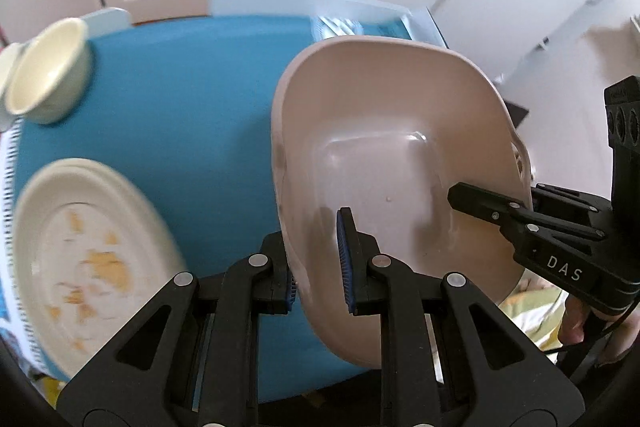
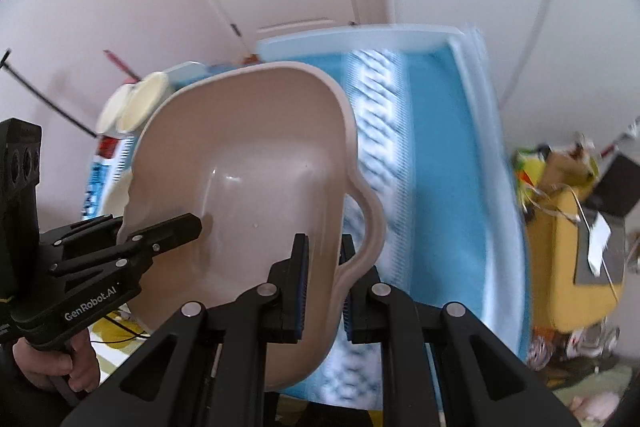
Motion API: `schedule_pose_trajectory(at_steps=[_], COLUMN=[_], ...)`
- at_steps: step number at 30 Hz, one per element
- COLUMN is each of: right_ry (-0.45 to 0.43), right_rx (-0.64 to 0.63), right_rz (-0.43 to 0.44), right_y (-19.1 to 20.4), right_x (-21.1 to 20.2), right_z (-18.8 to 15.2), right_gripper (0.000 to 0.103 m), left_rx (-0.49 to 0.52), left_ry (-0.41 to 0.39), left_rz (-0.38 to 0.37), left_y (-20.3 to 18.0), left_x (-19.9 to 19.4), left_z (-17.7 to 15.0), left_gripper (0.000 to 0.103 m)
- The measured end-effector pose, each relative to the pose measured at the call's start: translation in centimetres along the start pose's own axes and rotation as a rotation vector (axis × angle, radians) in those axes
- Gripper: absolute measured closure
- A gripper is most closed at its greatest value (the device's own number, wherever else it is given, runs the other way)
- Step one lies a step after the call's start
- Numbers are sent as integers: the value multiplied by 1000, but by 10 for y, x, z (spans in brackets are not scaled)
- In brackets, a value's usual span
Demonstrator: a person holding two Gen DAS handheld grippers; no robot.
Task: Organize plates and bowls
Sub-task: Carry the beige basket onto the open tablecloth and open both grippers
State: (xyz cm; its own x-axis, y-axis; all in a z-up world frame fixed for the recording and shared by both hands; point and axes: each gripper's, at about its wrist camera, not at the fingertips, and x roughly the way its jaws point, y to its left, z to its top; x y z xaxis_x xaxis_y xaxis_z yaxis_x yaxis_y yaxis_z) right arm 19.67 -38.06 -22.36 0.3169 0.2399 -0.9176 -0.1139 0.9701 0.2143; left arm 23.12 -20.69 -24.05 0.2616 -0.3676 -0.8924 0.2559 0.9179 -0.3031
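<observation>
A large beige plastic basin [image 1: 384, 163] is held tilted above the blue table by both grippers. My left gripper [image 1: 320, 267] is shut on its left rim, and it also shows in the right wrist view [image 2: 160, 231]. My right gripper [image 2: 324, 291] is shut on the basin's [image 2: 248, 163] right rim by the handle, and shows in the left wrist view [image 1: 480, 203]. A dirty white plate [image 1: 88, 255] with orange food traces lies at the left. Two cream bowls [image 1: 48, 71] stand at the far left, also seen in the right wrist view [image 2: 136, 103].
The blue table cover [image 1: 180, 131] has a patterned white strip [image 2: 380, 131]. A pale blue chair back [image 1: 280, 1] stands behind the table. White doors fill the background. A yellow cluttered object [image 2: 568, 243] stands to the right of the table.
</observation>
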Motion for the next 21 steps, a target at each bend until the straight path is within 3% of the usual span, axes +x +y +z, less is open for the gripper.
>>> schedule_pose_trajectory(at_steps=[10,15,18,19,20,21], right_ry=[11,0,-2,-1,1,2], right_rx=[66,71,100,107,111,114], right_rz=[42,78,117,124,124,125], right_y=[-49,-54,-58,-59,-59,-59], right_x=[34,32,33,34,34,35], right_z=[-25,-25,-26,-27,-27,-27], right_gripper=[90,90,90,90,90,89], left_rx=[16,20,36,44,52,64], left_ry=[55,28,41,39,32,15], left_rz=[20,39,56,67,76,84], left_y=[-10,-18,-21,-24,-26,-27], left_x=[54,61,61,61,60,58], left_z=[-5,-14,-19,-18,-17,-18], left_gripper=[88,85,63,44,31,30])
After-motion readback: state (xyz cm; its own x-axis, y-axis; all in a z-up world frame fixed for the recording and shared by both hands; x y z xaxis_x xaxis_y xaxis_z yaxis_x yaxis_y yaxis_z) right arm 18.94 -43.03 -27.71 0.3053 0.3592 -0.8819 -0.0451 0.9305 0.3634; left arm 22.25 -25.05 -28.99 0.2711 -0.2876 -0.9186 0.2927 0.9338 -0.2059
